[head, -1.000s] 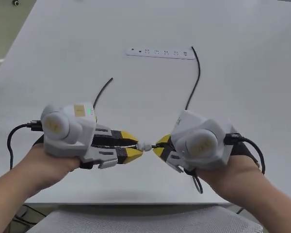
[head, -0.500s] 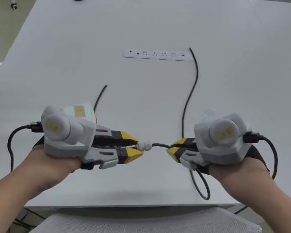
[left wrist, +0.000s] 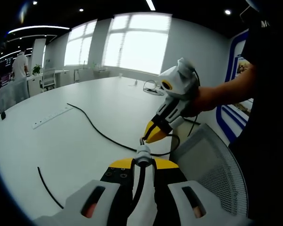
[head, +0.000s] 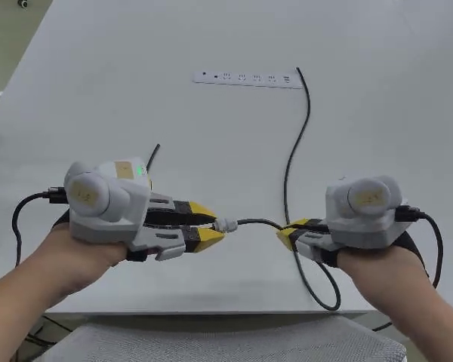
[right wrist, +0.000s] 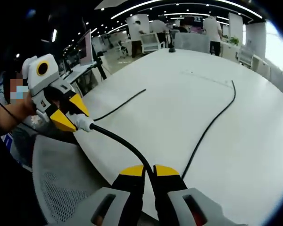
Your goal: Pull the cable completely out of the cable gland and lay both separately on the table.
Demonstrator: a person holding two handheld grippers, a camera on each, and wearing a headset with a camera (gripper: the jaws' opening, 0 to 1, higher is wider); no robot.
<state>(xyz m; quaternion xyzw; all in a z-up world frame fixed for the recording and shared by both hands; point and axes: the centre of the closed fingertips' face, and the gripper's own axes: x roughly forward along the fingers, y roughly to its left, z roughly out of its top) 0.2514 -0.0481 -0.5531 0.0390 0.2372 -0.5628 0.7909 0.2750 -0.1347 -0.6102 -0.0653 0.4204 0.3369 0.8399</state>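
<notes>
Large white table (head: 98, 90) with a rounded near edge. Grey mesh chair (left wrist: 205, 160) just beside that edge. Far wall: wide bright windows (left wrist: 137, 42), with a blue-framed panel (left wrist: 237, 80) beside them. Dark ceiling, strip lights (right wrist: 146, 5) and spots. Office chairs (left wrist: 48, 77) far off.

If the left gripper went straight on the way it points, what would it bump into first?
Most likely the right gripper. It sits almost straight ahead of the left gripper, with the black cable stretched between them. Depth is unclear, so it might slide just past.
</notes>
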